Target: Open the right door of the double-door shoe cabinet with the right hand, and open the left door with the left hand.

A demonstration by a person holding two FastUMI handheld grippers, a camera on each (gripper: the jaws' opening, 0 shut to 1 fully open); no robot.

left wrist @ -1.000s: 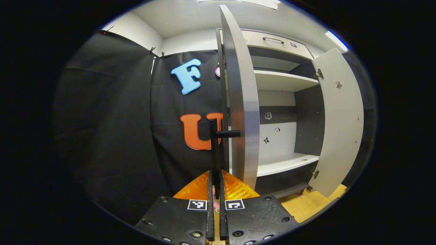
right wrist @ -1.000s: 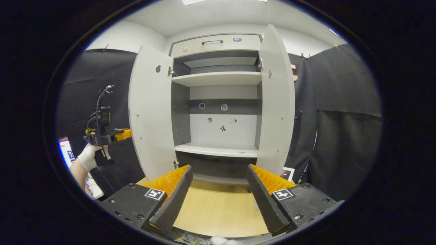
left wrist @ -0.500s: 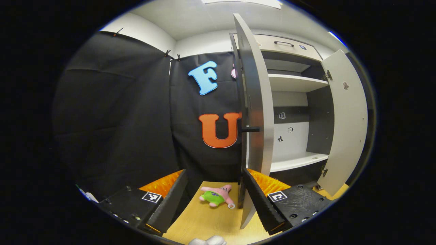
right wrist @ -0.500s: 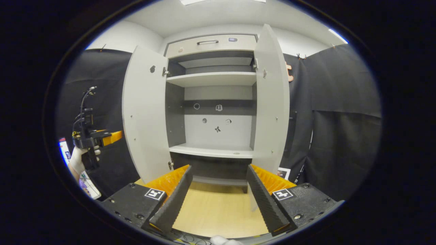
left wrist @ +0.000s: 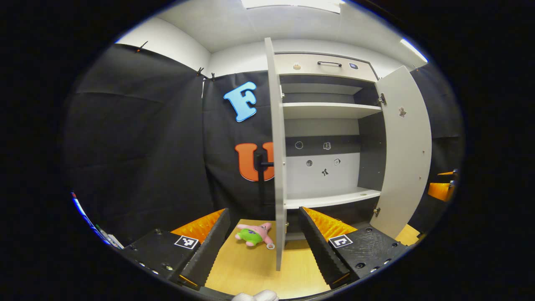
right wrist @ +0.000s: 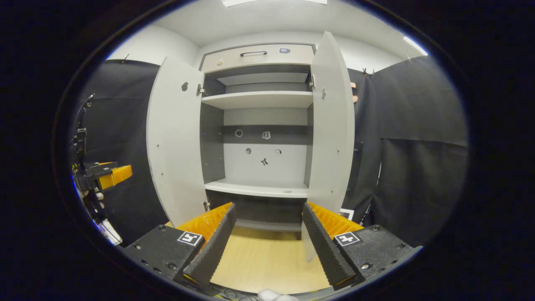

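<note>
Doors [right wrist: 173, 142] are judged stiff and light, best held by the handle [left wrist: 261, 179] at mid frame; both tongs are spread wide, nothing held.

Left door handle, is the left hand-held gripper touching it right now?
Apart. In the left gripper view, the left hand-held gripper is open, and the left door handle stands farther off beyond its fingertips with floor between.

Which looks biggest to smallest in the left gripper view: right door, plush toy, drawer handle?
1. right door
2. plush toy
3. drawer handle

The toy lies nearer the camera than the handle, so that pair is apparent size only.
</note>
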